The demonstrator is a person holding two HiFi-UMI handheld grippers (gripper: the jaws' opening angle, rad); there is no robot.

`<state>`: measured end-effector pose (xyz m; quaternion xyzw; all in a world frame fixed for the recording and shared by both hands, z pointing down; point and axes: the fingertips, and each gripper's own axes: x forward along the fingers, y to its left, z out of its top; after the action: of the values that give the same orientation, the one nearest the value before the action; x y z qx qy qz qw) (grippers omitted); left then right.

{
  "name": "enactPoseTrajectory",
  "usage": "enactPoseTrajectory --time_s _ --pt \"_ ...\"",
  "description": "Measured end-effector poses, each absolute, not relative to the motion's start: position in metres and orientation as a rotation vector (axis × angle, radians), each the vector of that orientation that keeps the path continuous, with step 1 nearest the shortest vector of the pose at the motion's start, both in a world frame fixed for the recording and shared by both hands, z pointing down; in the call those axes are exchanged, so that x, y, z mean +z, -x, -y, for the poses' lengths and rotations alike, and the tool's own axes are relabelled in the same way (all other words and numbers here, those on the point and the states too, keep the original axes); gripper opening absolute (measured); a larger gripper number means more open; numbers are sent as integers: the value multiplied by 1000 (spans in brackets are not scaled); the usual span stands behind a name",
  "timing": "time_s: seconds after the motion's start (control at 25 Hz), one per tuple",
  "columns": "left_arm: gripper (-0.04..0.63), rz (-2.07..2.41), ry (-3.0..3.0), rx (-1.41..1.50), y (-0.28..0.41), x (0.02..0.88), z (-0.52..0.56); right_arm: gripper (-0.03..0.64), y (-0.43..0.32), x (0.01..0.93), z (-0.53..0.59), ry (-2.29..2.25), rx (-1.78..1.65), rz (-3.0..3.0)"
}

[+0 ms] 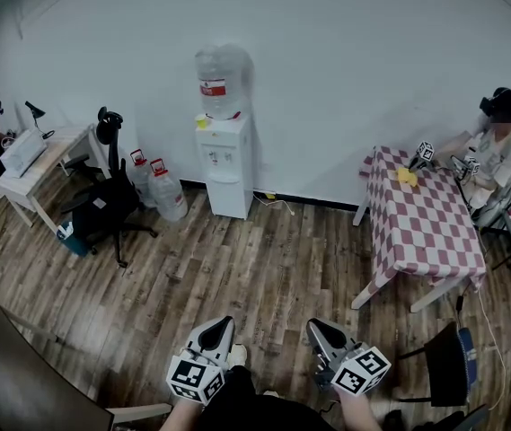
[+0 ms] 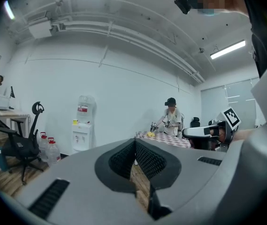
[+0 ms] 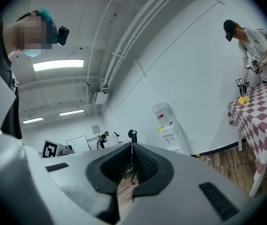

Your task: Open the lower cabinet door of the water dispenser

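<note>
Cabinet door (image 1: 230, 197) low on the water dispenser (image 1: 225, 142) looks light, stiff, hinged; I judge its edge the best hold. My left gripper (image 1: 219, 328) and right gripper (image 1: 321, 329) sit pressed together, empty.

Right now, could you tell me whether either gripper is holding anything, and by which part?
Nothing is held. The left gripper and the right gripper are both shut and empty; the water dispenser stands across the room, untouched.
</note>
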<state>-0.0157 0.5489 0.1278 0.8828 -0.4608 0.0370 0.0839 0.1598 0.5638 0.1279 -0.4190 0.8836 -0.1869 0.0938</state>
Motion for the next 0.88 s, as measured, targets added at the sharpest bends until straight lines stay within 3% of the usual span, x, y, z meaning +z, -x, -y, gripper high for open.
enactPoseTrajectory --time_s 0.88 --pt "14 1307 -2639 132 44 141 -401 24 -120 130 -425 1277 -549 -2635"
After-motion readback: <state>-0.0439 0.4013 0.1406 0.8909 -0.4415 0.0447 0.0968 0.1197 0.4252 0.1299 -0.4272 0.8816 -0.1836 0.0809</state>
